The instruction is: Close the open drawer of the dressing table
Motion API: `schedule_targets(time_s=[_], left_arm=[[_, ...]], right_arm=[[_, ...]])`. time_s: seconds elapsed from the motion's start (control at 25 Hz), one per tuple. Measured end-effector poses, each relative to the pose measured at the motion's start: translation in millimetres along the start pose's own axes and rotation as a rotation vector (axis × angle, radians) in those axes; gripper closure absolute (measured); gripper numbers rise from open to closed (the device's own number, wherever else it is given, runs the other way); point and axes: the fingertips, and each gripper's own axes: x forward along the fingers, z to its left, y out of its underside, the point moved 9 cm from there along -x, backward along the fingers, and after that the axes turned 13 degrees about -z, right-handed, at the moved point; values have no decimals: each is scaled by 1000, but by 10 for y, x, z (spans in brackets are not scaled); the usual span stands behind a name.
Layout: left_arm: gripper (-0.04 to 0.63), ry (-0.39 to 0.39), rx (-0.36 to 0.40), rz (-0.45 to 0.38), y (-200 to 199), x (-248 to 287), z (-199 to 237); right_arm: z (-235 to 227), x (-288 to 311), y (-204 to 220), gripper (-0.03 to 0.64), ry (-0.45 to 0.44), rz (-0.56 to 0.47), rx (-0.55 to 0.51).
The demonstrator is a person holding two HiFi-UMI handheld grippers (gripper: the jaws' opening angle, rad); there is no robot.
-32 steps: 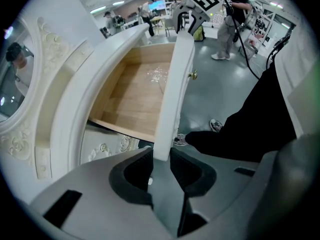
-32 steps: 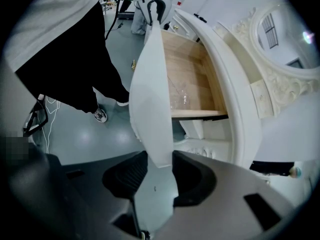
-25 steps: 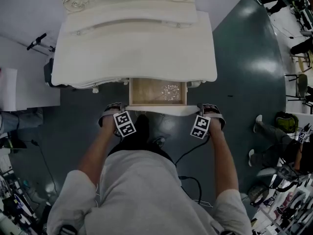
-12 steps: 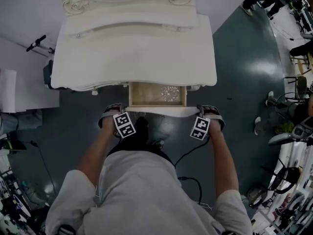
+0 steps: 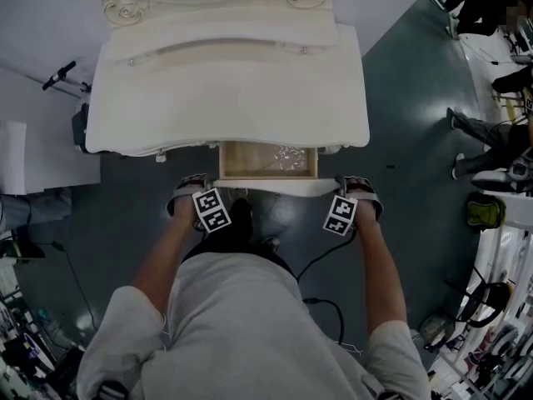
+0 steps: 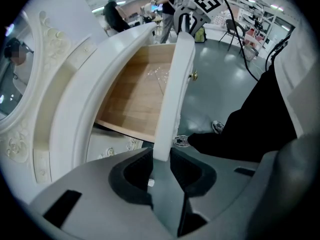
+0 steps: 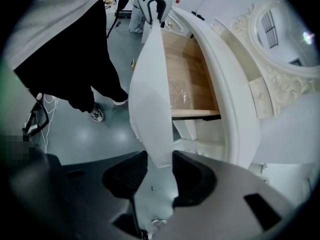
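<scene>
Inside open drawer (image 5: 241, 160), glittery item (image 5: 291, 157); left claw (image 6: 161, 158), right claw (image 7: 160, 165) clamped on its front.

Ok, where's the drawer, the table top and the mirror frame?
drawer (image 5: 250, 161), head view, its wooden bottom
table top (image 5: 225, 90), head view, its white middle
mirror frame (image 5: 121, 5), head view, carved left corner

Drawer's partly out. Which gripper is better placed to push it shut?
Neither alone: left gripper and right gripper each clamp one end of the drawer front, so push with both.
</scene>
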Motion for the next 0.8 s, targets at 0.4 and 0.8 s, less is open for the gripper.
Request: schedule_targets(time_s=[0.4,0.8], left_arm=[[489,11,5,-9,0,18,94],[488,20,20,-27,-3,50,180]], right_arm=[[-79,34,-14,456,7,14,9],[-163,73,-20,454,8,31,15]])
